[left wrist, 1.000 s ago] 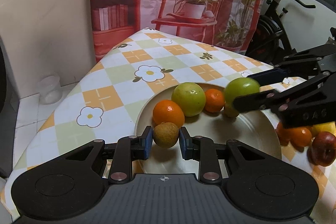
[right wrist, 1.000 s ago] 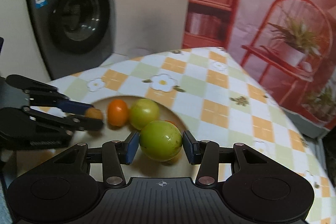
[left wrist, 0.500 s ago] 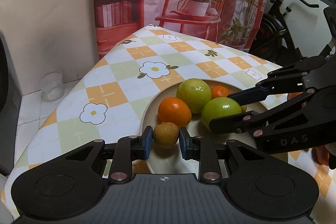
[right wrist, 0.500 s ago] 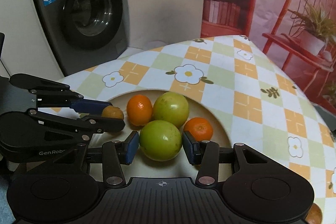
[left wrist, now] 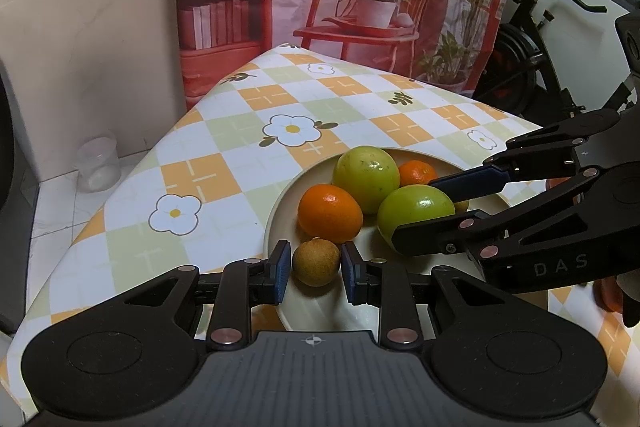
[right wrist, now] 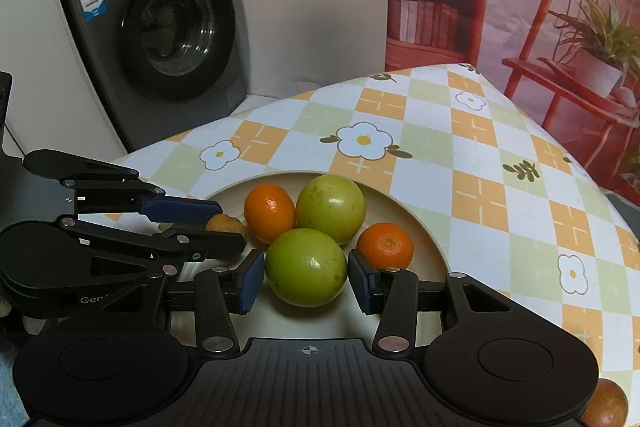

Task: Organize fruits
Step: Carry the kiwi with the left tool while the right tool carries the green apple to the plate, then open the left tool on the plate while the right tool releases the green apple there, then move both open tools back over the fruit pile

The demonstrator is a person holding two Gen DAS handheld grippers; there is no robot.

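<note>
A cream plate (left wrist: pixel 276 211) on the flowered tablecloth holds an orange (left wrist: pixel 330 213), a green fruit (left wrist: pixel 366 179) and a small orange (left wrist: pixel 418 173). At the plate's near rim my left gripper (left wrist: pixel 315 267) is shut on a small brown fruit (left wrist: pixel 316 263). My right gripper (right wrist: pixel 306 275) is shut on a second green fruit (right wrist: pixel 306 267), which sits low in the plate (right wrist: pixel 420 223) against the first green fruit (right wrist: pixel 331 209) and between the orange (right wrist: pixel 269 213) and small orange (right wrist: pixel 385 245). The left gripper (right wrist: pixel 228 225) with the brown fruit (right wrist: pixel 224 225) shows at the left.
A dark red fruit (left wrist: pixel 608 295) lies on the table right of the plate, and a brownish fruit (right wrist: pixel 606 403) shows at the lower right. Around the table stand a washing machine (right wrist: pixel 160 27) and an exercise bike (left wrist: pixel 540 67). A plastic cup (left wrist: pixel 98 167) sits on the floor.
My right gripper has come down and leftward with the green fruit, from above the plate's far side to beside the other green fruit. The left gripper kept still.
</note>
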